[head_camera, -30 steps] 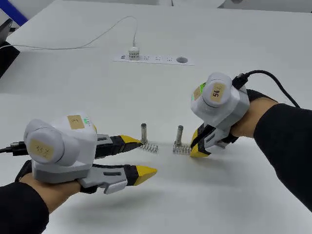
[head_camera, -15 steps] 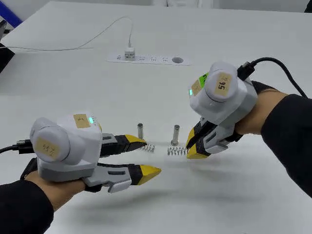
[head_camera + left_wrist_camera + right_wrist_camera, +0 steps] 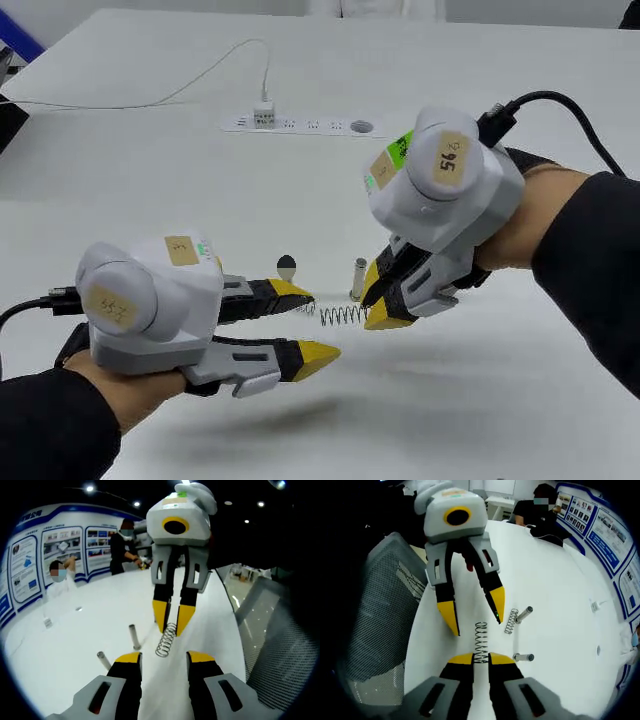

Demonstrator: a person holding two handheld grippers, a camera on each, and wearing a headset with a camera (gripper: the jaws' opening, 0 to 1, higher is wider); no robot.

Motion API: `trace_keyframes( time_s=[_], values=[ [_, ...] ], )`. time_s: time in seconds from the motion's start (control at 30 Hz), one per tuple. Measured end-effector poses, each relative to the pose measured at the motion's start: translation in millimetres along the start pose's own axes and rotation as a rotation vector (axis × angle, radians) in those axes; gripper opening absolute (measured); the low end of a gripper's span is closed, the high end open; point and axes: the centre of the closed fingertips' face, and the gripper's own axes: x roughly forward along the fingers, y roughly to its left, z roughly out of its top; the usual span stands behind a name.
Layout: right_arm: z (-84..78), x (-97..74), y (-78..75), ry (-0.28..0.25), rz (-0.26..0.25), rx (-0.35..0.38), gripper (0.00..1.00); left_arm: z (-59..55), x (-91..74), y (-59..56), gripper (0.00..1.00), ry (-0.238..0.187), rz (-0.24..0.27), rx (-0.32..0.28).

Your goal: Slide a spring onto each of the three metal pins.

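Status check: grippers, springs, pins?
Left gripper open, empty. Right gripper shut on one spring, not yet on a pin. Two pins stand bare; second spring lies by one. Nothing blocking.

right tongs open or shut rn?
Shut. In the right gripper view, the right tongs pinch one end of a spring between their yellow tips.

Gap between left claw (image 3: 312, 323), spread wide, and right claw (image 3: 373, 300) crossed by spring (image 3: 343, 315) pinched in right claw. Far side blocked: first pin (image 3: 360, 278) beside right claw, second pin (image 3: 287, 267) beside left claw. Near-side desk (image 3: 480, 400) free.
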Motion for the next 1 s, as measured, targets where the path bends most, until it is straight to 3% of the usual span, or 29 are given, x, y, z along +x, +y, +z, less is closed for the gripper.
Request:
trace_keyframes(
  time_s=[0.23,0.6,1.0],
  values=[
    [5.6,-1.5,4.4,0.001,0.006,-0.03,0.12,3.4,1.8,-4.2,0.33,-0.005,-0.014,0.019],
    [6.3,-0.5,8.6,0.009,0.019,-0.051,0.12,5.0,2.3,-10.2,0.14,-0.009,-0.041,0.068],
    [14.2,-9.9,11.6,-0.007,0.014,-0.06,0.12,3.7,2.6,-11.0,0.12,-0.004,-0.043,0.083]
  ],
)
